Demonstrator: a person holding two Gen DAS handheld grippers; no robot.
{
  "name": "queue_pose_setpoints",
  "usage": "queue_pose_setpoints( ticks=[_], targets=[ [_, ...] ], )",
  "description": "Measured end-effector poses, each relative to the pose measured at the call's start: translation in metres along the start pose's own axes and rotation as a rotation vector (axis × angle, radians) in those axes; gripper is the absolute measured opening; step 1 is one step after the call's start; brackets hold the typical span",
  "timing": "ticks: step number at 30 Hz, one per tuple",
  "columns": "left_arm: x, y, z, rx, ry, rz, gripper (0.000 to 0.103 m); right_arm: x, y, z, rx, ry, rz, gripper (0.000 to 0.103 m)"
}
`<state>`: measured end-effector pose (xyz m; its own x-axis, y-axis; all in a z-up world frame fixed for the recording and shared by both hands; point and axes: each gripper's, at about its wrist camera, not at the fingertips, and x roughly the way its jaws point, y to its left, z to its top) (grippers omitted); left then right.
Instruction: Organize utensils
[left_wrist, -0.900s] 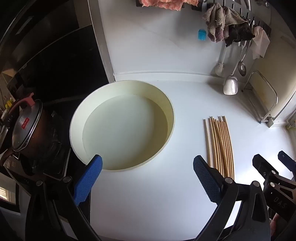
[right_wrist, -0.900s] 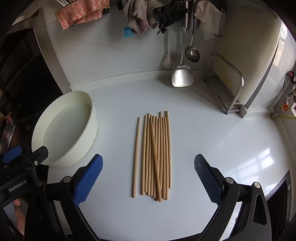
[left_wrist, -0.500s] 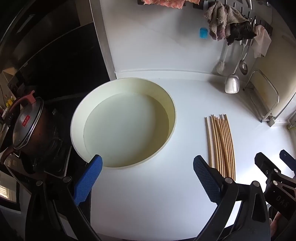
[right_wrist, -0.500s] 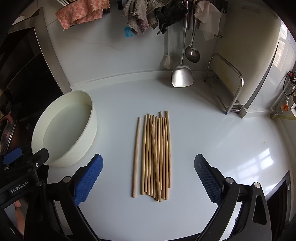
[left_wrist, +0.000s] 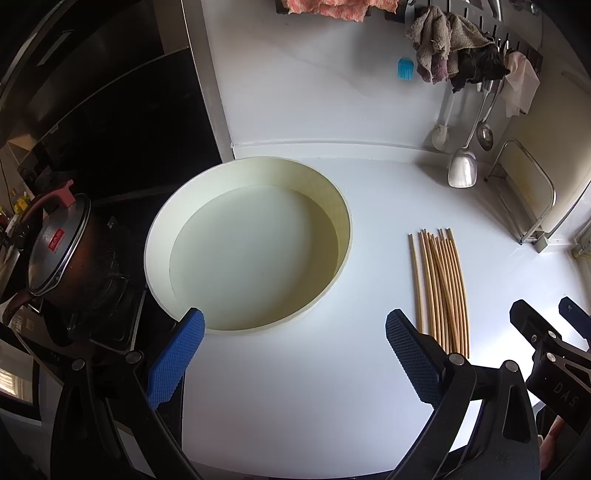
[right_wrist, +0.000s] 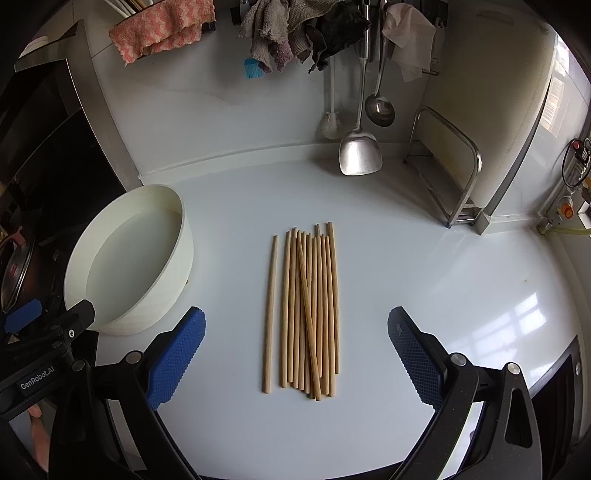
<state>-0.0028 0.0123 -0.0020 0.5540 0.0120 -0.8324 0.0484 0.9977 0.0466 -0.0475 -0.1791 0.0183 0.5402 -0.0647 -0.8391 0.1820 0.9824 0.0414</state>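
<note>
Several wooden chopsticks lie side by side on the white counter, one crossing the others and one set slightly apart on the left. My right gripper hovers over their near ends, open, with nothing between its blue pads. My left gripper is open above the near rim of a round cream basin, holding nothing. The same chopsticks show to its right, and the basin sits left of the chopsticks in the right wrist view.
A dark pot with a lid stands on the stove at the left. A spatula, a ladle and rags hang on the back wall. A metal rack stands at the back right.
The left gripper has drifted slightly, so the basin and chopsticks sit a little further right and lower in its view. The right gripper's view is nearly unchanged.
</note>
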Motion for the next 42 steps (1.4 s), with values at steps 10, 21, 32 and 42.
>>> queue_pose_setpoints(
  ticks=[10, 21, 32, 42],
  targets=[
    [-0.003, -0.002, 0.003, -0.004, 0.000, 0.005, 0.097, -0.001, 0.000, 0.003, 0.000, -0.005, -0.001, 0.095],
    [-0.001, -0.004, 0.004, -0.009, 0.003, 0.009, 0.097, 0.000, 0.001, 0.004, -0.006, -0.004, 0.000, 0.095],
    [0.001, 0.001, 0.006, -0.012, 0.004, 0.011, 0.097, 0.001, 0.003, 0.004, -0.006, -0.005, 0.005, 0.095],
    [0.000, 0.000, 0.002, -0.009, 0.003, 0.011, 0.097, 0.001, 0.004, 0.003, -0.009, -0.004, 0.008, 0.095]
  ],
)
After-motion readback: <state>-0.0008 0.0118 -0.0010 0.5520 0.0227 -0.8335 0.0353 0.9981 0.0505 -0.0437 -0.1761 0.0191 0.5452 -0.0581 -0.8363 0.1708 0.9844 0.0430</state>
